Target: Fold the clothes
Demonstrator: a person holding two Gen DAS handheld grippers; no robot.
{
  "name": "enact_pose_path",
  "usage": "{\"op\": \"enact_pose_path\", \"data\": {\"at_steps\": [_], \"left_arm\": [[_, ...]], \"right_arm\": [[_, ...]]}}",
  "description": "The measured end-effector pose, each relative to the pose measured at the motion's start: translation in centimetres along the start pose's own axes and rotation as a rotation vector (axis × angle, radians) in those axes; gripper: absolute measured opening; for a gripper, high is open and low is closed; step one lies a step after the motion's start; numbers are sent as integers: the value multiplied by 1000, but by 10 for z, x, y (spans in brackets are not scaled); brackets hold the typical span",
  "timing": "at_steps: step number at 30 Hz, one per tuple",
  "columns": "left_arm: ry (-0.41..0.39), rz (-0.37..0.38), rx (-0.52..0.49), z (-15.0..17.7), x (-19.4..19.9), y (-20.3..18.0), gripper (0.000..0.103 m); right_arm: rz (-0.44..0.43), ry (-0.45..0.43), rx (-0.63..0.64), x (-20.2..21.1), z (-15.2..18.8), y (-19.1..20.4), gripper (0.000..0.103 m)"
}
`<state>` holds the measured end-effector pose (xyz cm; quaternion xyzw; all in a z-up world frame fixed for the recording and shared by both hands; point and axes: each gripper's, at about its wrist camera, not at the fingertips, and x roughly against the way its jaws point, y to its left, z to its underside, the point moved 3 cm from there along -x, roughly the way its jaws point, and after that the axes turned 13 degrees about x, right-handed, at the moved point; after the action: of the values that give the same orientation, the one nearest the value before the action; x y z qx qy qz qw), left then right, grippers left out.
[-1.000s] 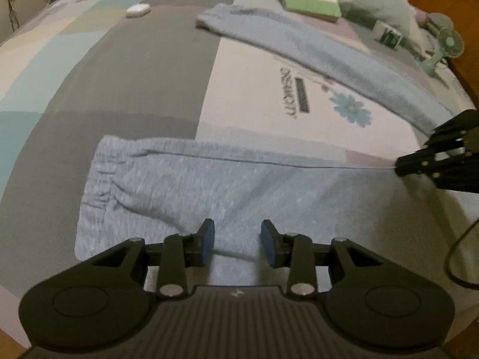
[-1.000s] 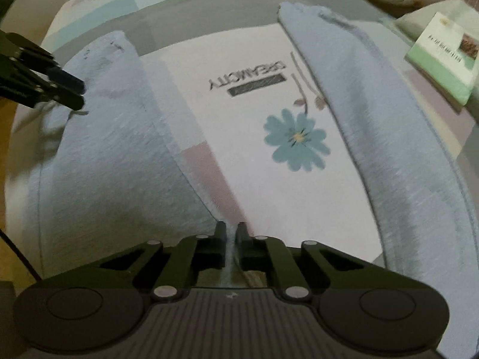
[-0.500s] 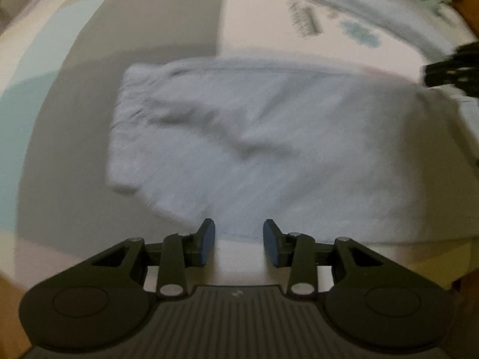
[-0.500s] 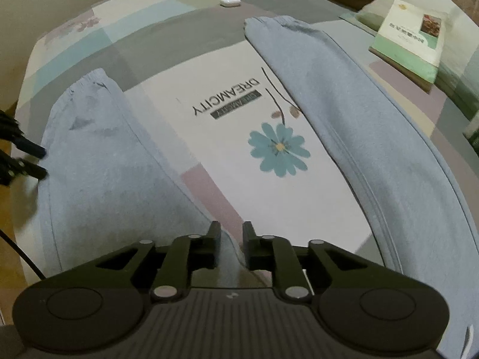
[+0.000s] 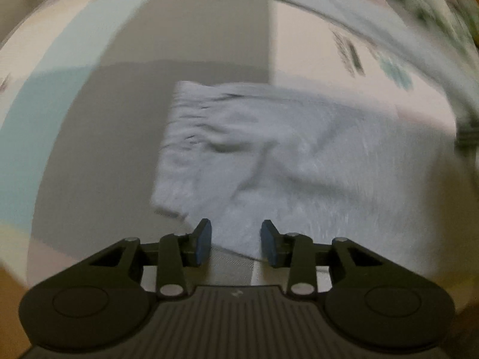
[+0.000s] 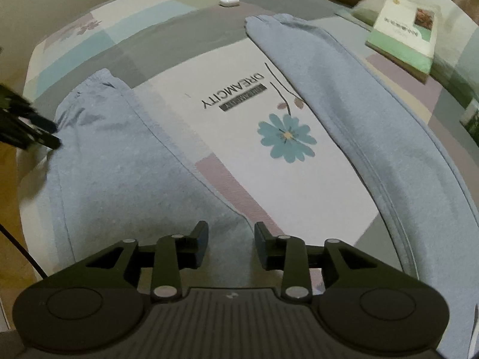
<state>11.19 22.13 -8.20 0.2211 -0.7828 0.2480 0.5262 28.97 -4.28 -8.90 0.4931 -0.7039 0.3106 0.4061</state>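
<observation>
A pair of light blue trousers (image 6: 125, 173) lay spread on a patchwork bed sheet (image 6: 185, 39), its two legs splayed apart in a V. Between them showed a white panel printed with the word DREAMCITY and a blue flower (image 6: 286, 137). The near leg ended in a gathered cuff (image 5: 191, 125), wrinkled and flat on a grey patch of the sheet; the far leg (image 6: 344, 89) ran off toward the pillows.

The left gripper (image 5: 235, 246) hovered low over the near leg's edge, its blue-padded fingers (image 5: 203, 242) spread apart with nothing between them; cloth lay just beyond the tips. The left wrist view was smeared by motion, so fine detail was lost. From the right wrist camera, the same gripper appeared at the frame's left edge, its dark tips close by the cuff; contact could not be told.

The right gripper (image 6: 230, 243) stood above the crotch of the trousers where the legs met, fingers parted and empty.

A small white case (image 6: 229, 1) rested on the sheet beyond the far cuff. A green-and-white book (image 6: 404, 36) lay on a pillow at the right.
</observation>
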Motion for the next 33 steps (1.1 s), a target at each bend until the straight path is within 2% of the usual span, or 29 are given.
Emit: {"op": "enact_pose_path", "data": {"at_steps": [3,4,6,9,11,13,17,21,24,27,29,33], "left_arm": [[3,34,262,1,-4,27,37],[-4,51,334,3,-6,36,35],[-35,97,437,6,-8,49,39],[-65,130,478,1,-11,52,38],[-86,131,481,-2,-13,51,35],[-97,134,509,0,-12,50,36],[-135,185,612,7,-11,61,35],[-159,251,707,14,-15,74,35],[-177,301,775,20,-18,83,32],[-195,351,842,26,-21,92,32],[-208,384,887,30,-23,98,32],[-229,415,918,29,-29,99,28]], "right_arm": [[-2,1,-33,1,2,-1,39],[-2,2,-45,1,3,-2,40],[-3,3,-67,2,4,-3,42],[-16,1,-93,1,6,-1,44],[-53,-9,-109,-2,2,0,44],[-93,-20,-126,-6,-3,2,44],[-239,-107,-76,-23,-47,4,46],[-423,-118,35,-67,-111,14,48],[-571,-65,55,-105,-154,23,48],[-668,25,80,-142,-182,33,48],[-737,50,94,-155,-197,40,49],[-785,80,179,-169,-222,64,48]]}}
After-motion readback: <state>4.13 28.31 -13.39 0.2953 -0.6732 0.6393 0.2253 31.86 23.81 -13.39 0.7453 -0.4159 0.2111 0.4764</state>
